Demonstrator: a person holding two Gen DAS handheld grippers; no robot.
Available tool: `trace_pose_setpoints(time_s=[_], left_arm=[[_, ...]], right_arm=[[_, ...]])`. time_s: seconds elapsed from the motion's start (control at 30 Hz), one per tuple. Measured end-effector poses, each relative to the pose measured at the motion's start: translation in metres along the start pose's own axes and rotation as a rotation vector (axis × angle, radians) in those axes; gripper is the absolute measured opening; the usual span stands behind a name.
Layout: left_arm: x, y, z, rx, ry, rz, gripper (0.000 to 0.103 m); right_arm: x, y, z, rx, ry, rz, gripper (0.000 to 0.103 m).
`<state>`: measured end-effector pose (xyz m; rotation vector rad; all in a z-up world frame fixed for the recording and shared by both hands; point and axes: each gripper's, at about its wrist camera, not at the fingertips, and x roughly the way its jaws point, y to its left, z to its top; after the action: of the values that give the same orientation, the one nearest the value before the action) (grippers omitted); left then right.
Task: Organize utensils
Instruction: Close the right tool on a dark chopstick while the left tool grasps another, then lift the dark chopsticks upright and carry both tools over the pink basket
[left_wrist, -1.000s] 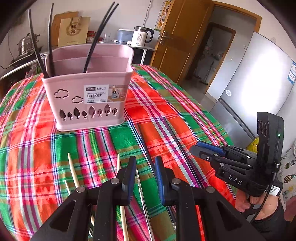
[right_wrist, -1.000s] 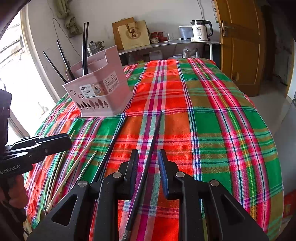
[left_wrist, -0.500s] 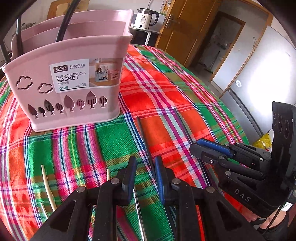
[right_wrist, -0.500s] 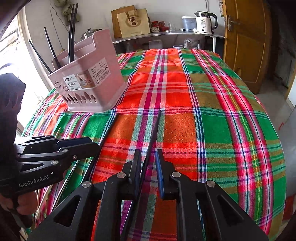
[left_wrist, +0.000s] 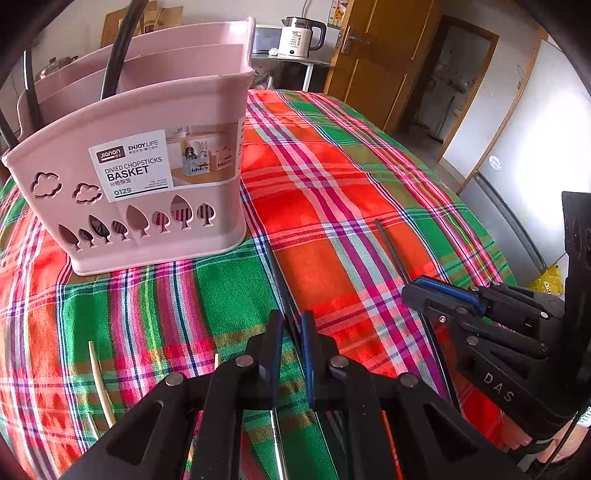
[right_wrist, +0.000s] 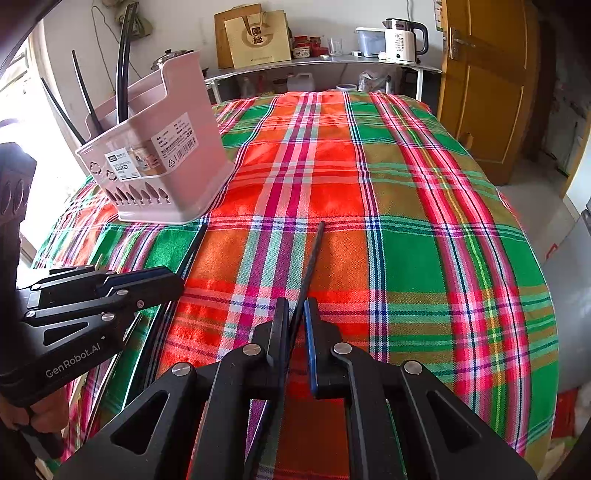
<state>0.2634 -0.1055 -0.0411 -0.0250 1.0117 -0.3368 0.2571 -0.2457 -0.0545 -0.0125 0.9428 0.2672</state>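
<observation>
A pink chopsticks basket (left_wrist: 147, 184) (right_wrist: 166, 162) stands on the plaid tablecloth (left_wrist: 332, 177) with several black chopsticks (right_wrist: 123, 74) upright in it. Two black chopsticks lie on the cloth in front of it. My left gripper (left_wrist: 291, 325) is low over the cloth, its jaws closing on one black chopstick (left_wrist: 275, 266), which runs between the pads. My right gripper (right_wrist: 295, 314) is closing on the other black chopstick (right_wrist: 314, 258), pinched between its pads. Each gripper also shows in the other's view: the right gripper (left_wrist: 443, 295) and the left gripper (right_wrist: 173, 277).
Pale bamboo chopsticks (left_wrist: 98, 380) and a metal one (left_wrist: 276, 439) lie on the cloth at the near left. A white kettle (right_wrist: 404, 40) and a paper bag (right_wrist: 258, 37) sit on a shelf behind the table. A wooden door (right_wrist: 487, 74) and a fridge (left_wrist: 524, 158) are to the right.
Both grippers came forward and down towards the cloth, so the basket looks larger. Both pairs of jaws narrowed around a black chopstick.
</observation>
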Motion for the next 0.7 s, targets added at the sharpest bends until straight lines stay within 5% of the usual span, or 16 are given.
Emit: trace_pose_setpoints(time_s=[0.37, 0.7], left_arm=[[0.007, -0.008, 0.004, 0.012, 0.001, 0.011, 0.008], [-0.036, -0.002, 0.013, -0.023, -0.081, -0.097, 0.005]], right_arm=[[0.005, 0.001, 0.007, -0.003, 0.007, 0.001, 0.008], [-0.041, 0.005, 0.014, 0.002, -0.121, 0.069, 0.006]])
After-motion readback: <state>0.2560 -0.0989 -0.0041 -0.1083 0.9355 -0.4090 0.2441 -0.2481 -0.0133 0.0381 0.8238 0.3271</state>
